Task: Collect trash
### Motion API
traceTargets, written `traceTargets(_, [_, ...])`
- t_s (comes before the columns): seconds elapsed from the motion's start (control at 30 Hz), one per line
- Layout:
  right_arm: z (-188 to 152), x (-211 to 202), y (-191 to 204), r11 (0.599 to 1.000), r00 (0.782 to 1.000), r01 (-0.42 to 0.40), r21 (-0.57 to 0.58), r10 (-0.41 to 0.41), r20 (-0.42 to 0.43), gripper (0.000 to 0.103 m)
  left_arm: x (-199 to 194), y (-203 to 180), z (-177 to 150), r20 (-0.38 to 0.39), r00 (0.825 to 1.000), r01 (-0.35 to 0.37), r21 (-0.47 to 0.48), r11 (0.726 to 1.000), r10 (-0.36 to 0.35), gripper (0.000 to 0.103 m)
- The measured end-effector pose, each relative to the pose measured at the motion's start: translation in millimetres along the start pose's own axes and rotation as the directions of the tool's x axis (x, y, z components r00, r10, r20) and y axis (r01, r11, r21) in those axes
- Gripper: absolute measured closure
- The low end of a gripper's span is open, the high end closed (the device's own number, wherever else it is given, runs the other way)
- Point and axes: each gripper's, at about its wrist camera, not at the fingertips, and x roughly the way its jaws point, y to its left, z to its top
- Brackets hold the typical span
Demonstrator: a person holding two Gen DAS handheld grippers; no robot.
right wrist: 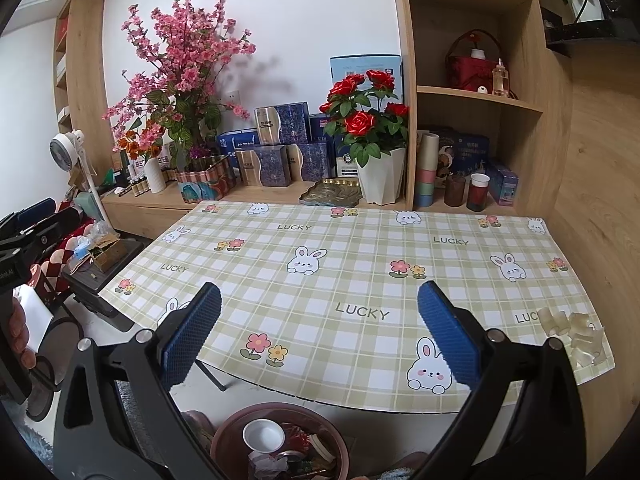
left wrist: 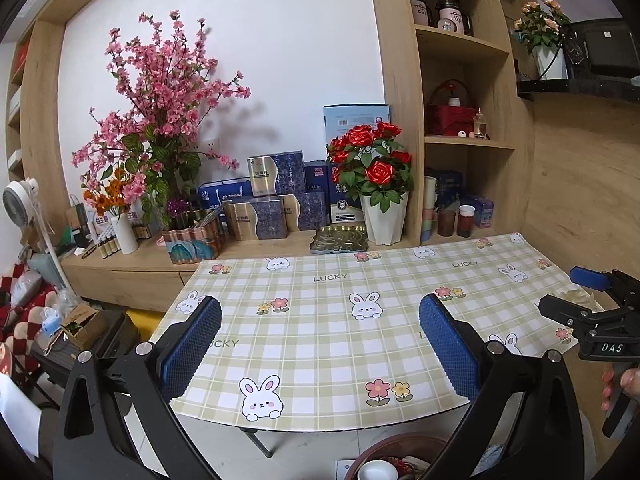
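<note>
Crumpled pieces of clear yellowish trash lie at the right front corner of the checked bunny tablecloth. My right gripper hovers open over the table's front edge, with nothing between its blue pads; the trash is just right of its right finger. In the left wrist view the right gripper partly hides the trash. My left gripper is open and empty over the front left of the cloth. A brown round bin on the floor below the table edge holds a white cup and wrappers.
A wooden sideboard behind the table carries pink blossoms, blue boxes, a rose pot and a green tray. Shelves with cups stand at the right. A fan and a cluttered stool are at the left.
</note>
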Motion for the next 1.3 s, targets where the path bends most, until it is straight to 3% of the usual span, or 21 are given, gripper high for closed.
traceTargets(1.3, [1.3, -3.9, -8.6, 1.000, 1.000, 0.010, 0.016, -0.010, 0.008, 0.006, 2.1, 3.9, -10.2, -0.030, 0.999, -0.010, -0.010, 1.000, 0.009, 0.006])
